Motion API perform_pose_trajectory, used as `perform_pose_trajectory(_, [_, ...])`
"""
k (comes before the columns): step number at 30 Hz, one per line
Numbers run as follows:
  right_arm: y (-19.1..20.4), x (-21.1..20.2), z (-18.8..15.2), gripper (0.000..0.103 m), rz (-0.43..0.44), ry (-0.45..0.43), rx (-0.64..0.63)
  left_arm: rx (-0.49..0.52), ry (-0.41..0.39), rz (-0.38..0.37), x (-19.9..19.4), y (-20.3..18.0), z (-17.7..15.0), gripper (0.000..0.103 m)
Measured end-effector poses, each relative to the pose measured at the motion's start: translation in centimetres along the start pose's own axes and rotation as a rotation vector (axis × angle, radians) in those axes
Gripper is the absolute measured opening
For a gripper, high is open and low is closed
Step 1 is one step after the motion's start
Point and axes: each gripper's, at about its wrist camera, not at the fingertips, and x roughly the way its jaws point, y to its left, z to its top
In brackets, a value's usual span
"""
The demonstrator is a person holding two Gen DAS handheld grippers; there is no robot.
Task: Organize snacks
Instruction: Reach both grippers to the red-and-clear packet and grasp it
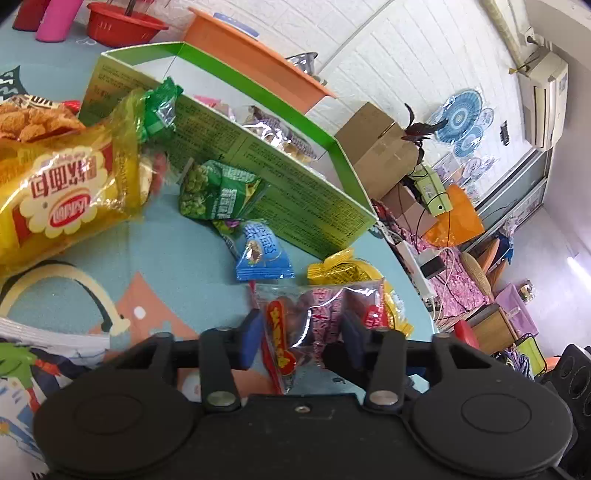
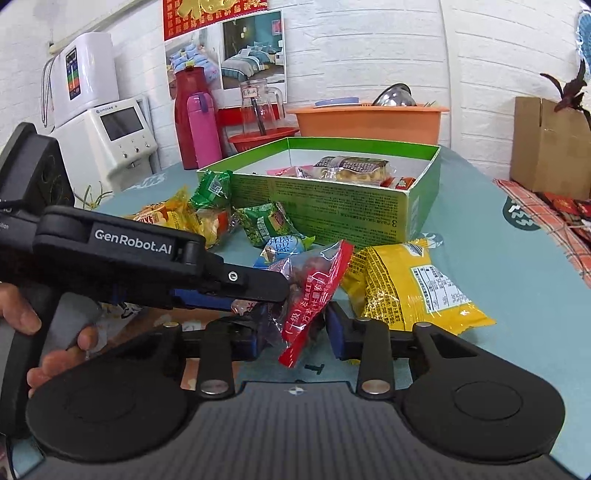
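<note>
A clear packet of red dates [image 1: 295, 325] [image 2: 314, 291] with red print hangs just above the blue tablecloth, and both grippers have it. My left gripper [image 1: 301, 339] is shut on it, entering the right wrist view from the left [image 2: 273, 295]. My right gripper [image 2: 295, 336] has its blue pads against the packet's sides. Behind stands the open green box [image 1: 295, 192] [image 2: 332, 210] with a few wrapped snacks inside. Loose before it lie a yellow packet [image 2: 413, 288] [image 1: 351, 273], a blue candy [image 1: 262, 254], a green pea packet [image 1: 218, 192] and a big yellow bread bag [image 1: 55, 192].
An orange basin [image 2: 369, 122], a red basket [image 1: 125, 22], a pink flask [image 2: 203, 129] and a glass jug [image 2: 258, 107] stand behind the box. A cardboard carton [image 2: 546, 144] sits off the table to the right. A person's hand [image 2: 22, 317] grips the left handle.
</note>
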Motion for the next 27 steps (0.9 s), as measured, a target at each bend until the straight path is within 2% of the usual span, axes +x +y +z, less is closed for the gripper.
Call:
perform_pose_trajectory(6, [0.3,-0.1,0.1,0.052,-0.013,0.003,-0.026,-0.001,-0.003,0.005,-0.3,-0.1,-0.3,0.054])
perform_pose_trajectory(8, [0.1,-0.4,-0.1,0.051,-0.007,0.001,-0.019,-0.005,-0.005,0.006,-0.6,0.0,-0.1,0.058])
perform_pose_trajectory(9, [-0.2,-0.5,-0.2,0.049,-0.004,-0.001,-0.015,-0.012,-0.008,0.004,-0.6,0.1,0.0,0.063])
perform_pose_trajectory(10, [-0.4,-0.7,-0.4,0.048,-0.002,0.000,-0.010,-0.019,-0.014,0.005,-0.6,0.3,0.2,0.092])
perform_pose_trajectory(11, [-0.7,-0.9,-0.6,0.048,0.000,0.003,0.000,-0.025,-0.020,0.013,-0.6,0.4,0.3,0.103])
perform_pose_trajectory(13, [-1.4,-1.2,-1.0,0.048,0.009,0.011,0.038,-0.012,-0.020,0.020,-0.1,0.2,0.6,0.103])
perform_pose_trajectory(20, [-2.3,-0.9,-1.5,0.051,0.013,0.019,0.100,0.061,0.047,-0.034,1.7,-1.0,0.4,0.103])
perform_pose_trajectory(21, [-2.3,-0.9,-1.5,0.051,0.018,0.023,0.105,0.057,0.075,-0.044,2.2,-1.1,0.3,0.088])
perform_pose_trajectory(22, [-2.3,-0.8,-1.4,0.051,0.022,0.026,0.110,0.062,0.075,-0.040,2.3,-1.2,0.2,0.078])
perform_pose_trajectory(25, [-2.1,-1.0,-1.2,0.045,0.010,0.023,0.104,0.064,0.068,-0.032,1.9,-1.4,-0.1,0.070])
perform_pose_trajectory(27, [-1.9,-1.5,-1.2,0.044,0.014,0.016,0.100,0.073,0.052,-0.036,1.0,-1.8,-0.1,0.070])
